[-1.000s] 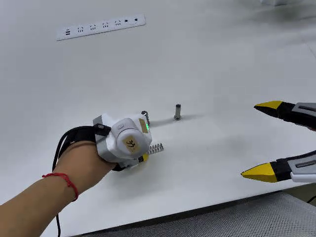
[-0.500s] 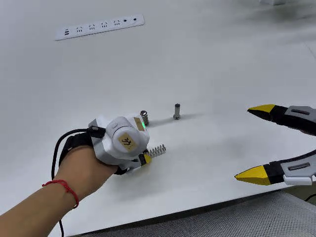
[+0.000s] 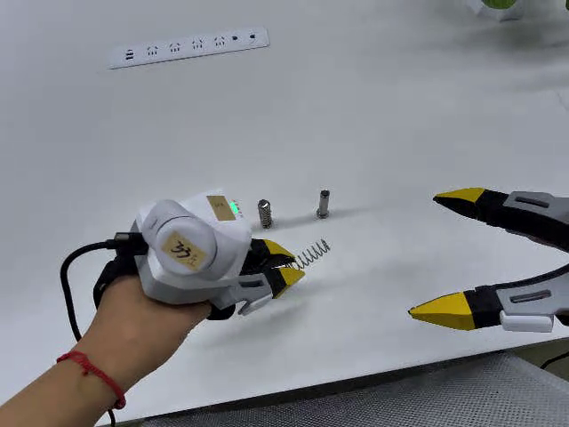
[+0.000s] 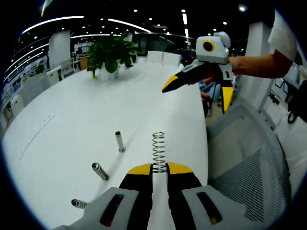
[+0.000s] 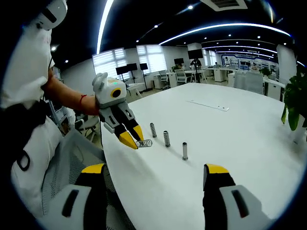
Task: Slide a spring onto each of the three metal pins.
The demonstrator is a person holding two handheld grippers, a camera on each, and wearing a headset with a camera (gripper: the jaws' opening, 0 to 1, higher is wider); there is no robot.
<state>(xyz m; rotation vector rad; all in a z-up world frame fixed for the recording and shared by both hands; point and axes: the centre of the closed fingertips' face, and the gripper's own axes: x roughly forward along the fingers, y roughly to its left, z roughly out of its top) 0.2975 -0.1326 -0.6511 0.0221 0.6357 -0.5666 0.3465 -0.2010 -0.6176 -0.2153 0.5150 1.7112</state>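
My left gripper [image 3: 289,265] is shut on one end of a loose spring [image 3: 312,253], which sticks out past its yellow tips above the white table [image 3: 382,116]. The left gripper view shows the same spring [image 4: 158,151] rising from its own shut tips [image 4: 159,168]. Ahead stands a bare metal pin [image 3: 324,204], with a pin wearing a spring [image 3: 265,213] to its left. A second sprung pin [image 4: 79,203] lies further along the row. My right gripper [image 3: 444,254] hovers open and empty at the right, well apart from the pins [image 5: 184,150].
A white power strip [image 3: 188,49] lies at the far left of the table. The table's front edge runs just below the grippers, with a grey mesh chair [image 3: 427,400] beneath it. A potted plant [image 4: 110,52] stands at the table's far end.
My left gripper has closed on the spring that lay on the table and lifted it up and to the right, toward the pins. The right gripper has drifted slightly left, still open.
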